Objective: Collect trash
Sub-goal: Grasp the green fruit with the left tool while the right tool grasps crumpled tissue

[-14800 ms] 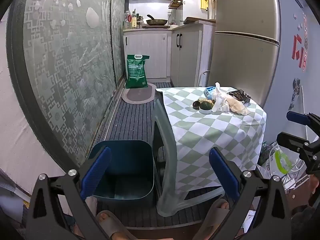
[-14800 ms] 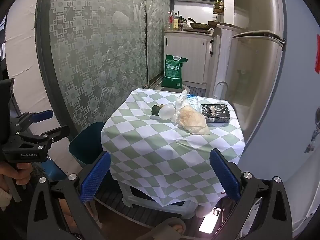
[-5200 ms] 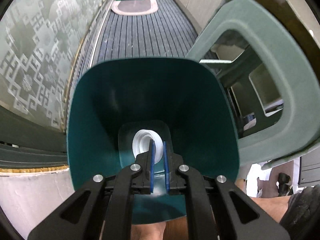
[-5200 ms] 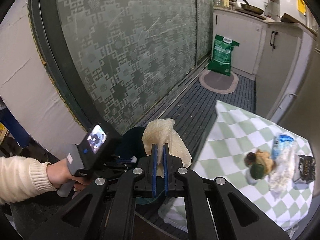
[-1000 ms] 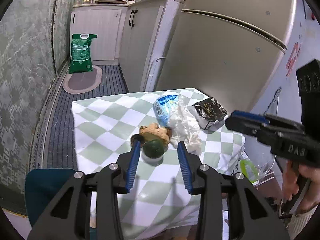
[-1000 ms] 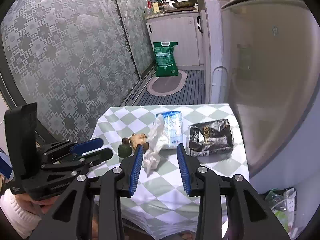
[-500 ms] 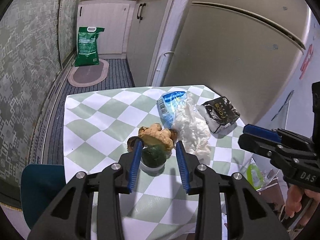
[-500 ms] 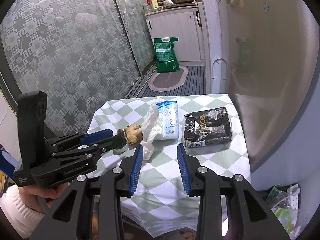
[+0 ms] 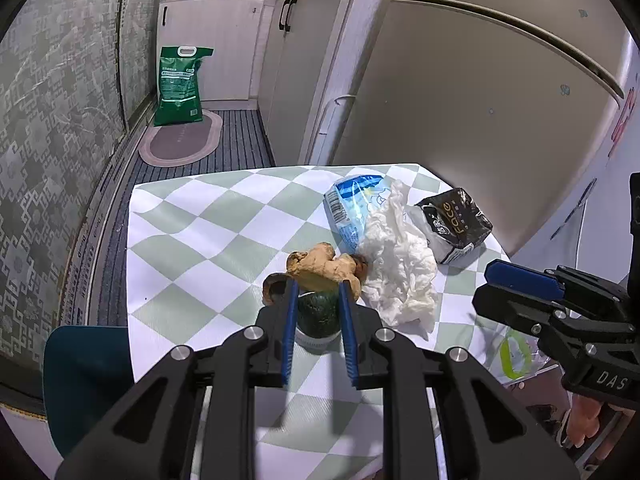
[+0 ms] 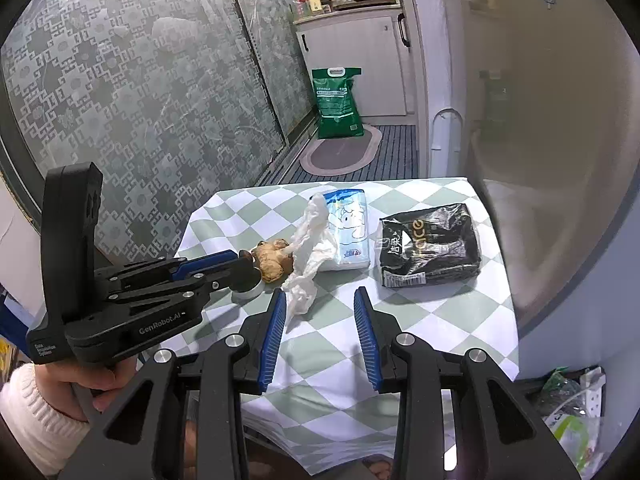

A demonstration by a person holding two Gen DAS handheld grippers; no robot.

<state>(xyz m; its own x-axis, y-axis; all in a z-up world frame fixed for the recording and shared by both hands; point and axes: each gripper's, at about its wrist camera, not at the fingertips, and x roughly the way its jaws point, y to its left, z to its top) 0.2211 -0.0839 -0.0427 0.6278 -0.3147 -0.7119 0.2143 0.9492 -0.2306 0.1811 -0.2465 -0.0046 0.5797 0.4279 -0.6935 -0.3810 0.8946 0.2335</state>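
On the checked tablecloth point(image 9: 192, 236) lie a ginger root point(image 9: 322, 266), a dark green avocado point(image 9: 318, 314) on a small white cup, a crumpled white tissue point(image 9: 400, 264), a blue-white tissue pack point(image 9: 354, 204) and a black packet point(image 9: 456, 224). My left gripper point(image 9: 318, 312) is open, its fingers either side of the avocado. My right gripper point(image 10: 322, 316) is open and empty above the cloth, just in front of the tissue point(image 10: 308, 256). The left gripper also shows in the right wrist view point(image 10: 236, 266).
A teal bin point(image 9: 84, 376) stands on the floor left of the table. A fridge point(image 9: 480, 80) rises behind the table. A green sack point(image 9: 178, 80) and an oval mat point(image 9: 180, 140) lie on the floor further back. A glass sliding door point(image 10: 140, 80) lines the left side.
My left gripper has moved forward and down so its fingers now flank the avocado, and its jaws have narrowed. My right gripper has come closer to the table and the tissue.
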